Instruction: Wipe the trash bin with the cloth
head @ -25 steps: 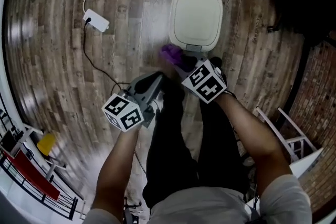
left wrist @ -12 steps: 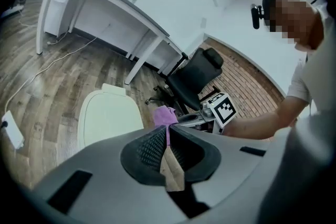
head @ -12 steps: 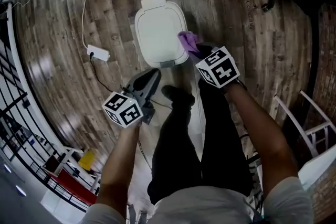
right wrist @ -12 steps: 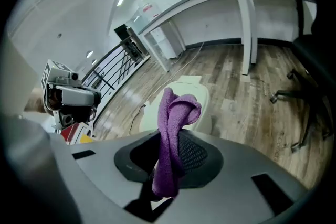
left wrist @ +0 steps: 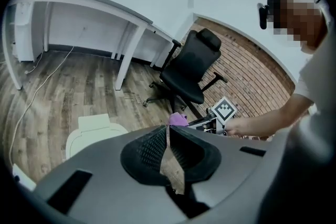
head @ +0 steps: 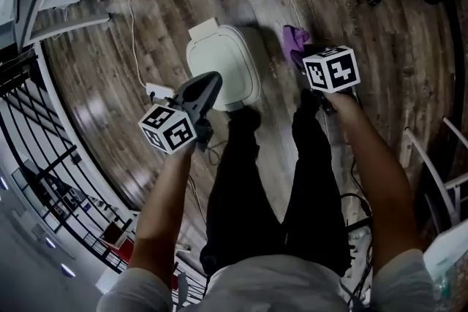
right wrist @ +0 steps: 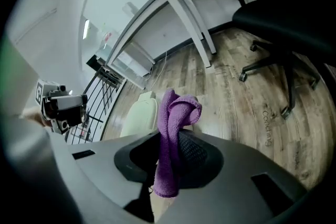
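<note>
Gripping fuzzy purple cloth [right wrist: 178, 110] w/ R hand-held gripper [right wrist: 169, 139] | rounded cream bin [head: 219, 73] nearby

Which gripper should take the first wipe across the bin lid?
Right. The right gripper is shut on the purple cloth, close beside the bin. The left gripper has its jaws together on nothing.

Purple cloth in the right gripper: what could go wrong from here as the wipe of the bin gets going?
1. The cloth is pinched in a bunch by the right gripper. Little of it sticks out, so the hard jaws might scrape the lid of the trash bin.
2. The left gripper is shut on nothing and held above the bin, which may slide when pushed.
3. A power strip lies beside the bin and could get knocked.
</note>
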The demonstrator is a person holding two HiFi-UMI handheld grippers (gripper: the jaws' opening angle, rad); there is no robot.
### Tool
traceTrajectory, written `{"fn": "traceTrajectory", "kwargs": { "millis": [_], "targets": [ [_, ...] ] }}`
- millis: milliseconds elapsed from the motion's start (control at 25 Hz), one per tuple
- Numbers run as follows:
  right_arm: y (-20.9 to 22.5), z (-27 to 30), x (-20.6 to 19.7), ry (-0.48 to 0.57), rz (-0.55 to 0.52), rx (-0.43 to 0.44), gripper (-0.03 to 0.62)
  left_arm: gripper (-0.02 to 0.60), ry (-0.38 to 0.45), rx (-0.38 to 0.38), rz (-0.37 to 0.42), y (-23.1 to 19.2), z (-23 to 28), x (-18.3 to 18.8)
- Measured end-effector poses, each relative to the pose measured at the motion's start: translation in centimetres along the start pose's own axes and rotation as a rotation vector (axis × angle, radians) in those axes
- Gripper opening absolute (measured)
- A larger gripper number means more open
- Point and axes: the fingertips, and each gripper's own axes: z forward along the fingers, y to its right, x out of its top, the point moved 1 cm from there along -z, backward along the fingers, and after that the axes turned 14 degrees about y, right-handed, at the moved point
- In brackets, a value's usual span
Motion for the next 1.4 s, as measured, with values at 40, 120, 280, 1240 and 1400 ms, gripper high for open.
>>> {"fn": "traceTrajectory", "kwargs": {
  "millis": [40,120,280,1240,1400],
  "targets": [
    [0.6,0.3,0.3,0.015,0.041,-0.009,0.081,0.006,-0.013,-0.009,0.017,-0.5,0.6,0.5],
    [1.6,1.0,0.6,0.042,0.119,-0.031,0.081,0.006,-0.034,-0.030,0.045,-1.6,1.5,1.3],
    [1.9,3.3,1.2,0.100,0.251,-0.051,0.081,0.006,-0.082,-0.093,0.120,-4.2,3.1,2.3],
    [-0.8,18.1,4.2,-0.161,-0.688,-0.091,0.081,0.006,-0.423,-0.458,0.365,-17.8,16.7,4.0],
    [-0.6,19.4,3.9,-0.186,-0.726,-0.057,0.081,0.006,-0.451,-0.448,0.342,-18.8,18.8,3.2]
  ]
}}
